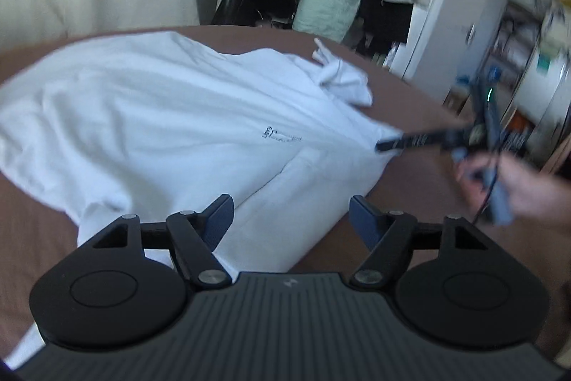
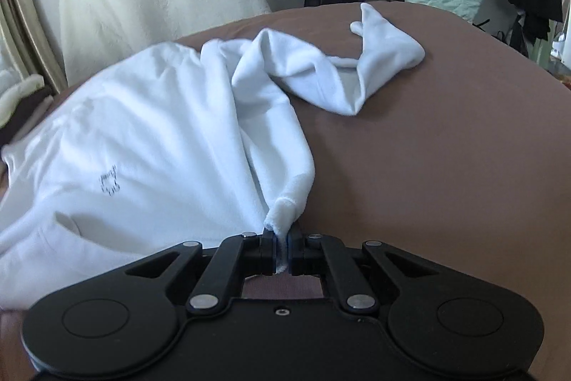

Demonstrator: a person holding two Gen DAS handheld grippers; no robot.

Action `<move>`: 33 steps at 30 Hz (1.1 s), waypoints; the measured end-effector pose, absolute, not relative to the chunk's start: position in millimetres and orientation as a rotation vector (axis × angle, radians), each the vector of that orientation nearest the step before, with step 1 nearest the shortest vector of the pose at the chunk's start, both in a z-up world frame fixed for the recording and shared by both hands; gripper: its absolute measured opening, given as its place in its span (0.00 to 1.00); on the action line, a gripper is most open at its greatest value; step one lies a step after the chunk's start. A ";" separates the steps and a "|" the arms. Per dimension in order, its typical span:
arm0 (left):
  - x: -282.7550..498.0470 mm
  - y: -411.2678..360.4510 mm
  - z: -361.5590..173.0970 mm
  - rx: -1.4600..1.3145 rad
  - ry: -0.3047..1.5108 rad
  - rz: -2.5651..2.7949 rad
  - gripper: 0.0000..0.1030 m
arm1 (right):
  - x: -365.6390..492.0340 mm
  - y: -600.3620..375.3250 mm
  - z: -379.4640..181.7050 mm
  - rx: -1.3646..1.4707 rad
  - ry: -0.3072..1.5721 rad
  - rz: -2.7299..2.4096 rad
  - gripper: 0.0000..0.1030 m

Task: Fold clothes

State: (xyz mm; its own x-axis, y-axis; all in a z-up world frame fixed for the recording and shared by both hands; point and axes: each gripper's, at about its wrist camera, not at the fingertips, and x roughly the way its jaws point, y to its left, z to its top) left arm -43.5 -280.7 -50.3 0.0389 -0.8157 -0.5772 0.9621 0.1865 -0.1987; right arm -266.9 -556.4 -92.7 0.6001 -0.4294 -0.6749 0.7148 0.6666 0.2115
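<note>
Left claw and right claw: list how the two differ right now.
The left claw is open, its fingers spread wide; the right claw is shut on an edge of the white fleece sweatshirt. The left claw holds nothing and hangs over the garment; the right claw pulls its pinched fabric taut. Both are black, two-fingered, and over the brown bed cover.

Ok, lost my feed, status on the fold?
Left tongs open, hovering over the white shirt. Right tongs shut on shirt's edge. Shirt spread on brown bed, sleeve bunched.
</note>
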 end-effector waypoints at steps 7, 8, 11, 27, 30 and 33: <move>-30.2 -319.8 -86.5 0.241 0.830 -1.372 0.69 | -276.8 -560.3 -104.0 0.557 0.583 -0.674 0.07; -33.5 -318.2 -87.4 0.243 0.828 -1.387 0.62 | -278.0 -560.6 -105.3 0.562 0.578 -0.671 0.07; -34.5 -312.3 -88.4 0.219 0.871 -1.357 0.35 | -277.3 -562.4 -107.0 0.560 0.576 -0.667 0.07; -22.7 -273.5 -56.4 -0.069 1.187 -1.379 0.06 | -274.8 -533.6 -47.6 0.334 0.472 -0.620 0.06; -33.0 -256.5 -50.9 -0.118 1.230 -1.381 0.00 | -284.8 -517.3 -55.2 0.355 0.558 -0.591 0.06; -51.4 -256.6 -48.4 0.052 1.183 -1.335 0.01 | -289.2 -513.7 -87.2 0.370 0.662 -0.638 0.05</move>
State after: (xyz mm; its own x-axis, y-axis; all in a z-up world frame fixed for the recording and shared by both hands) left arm -51.4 -256.6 -48.4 -0.2107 -0.7075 -0.6746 0.7546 0.3210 -0.5724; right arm -289.2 -513.7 -87.2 0.6107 -0.4263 -0.6673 0.6516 0.7494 0.1176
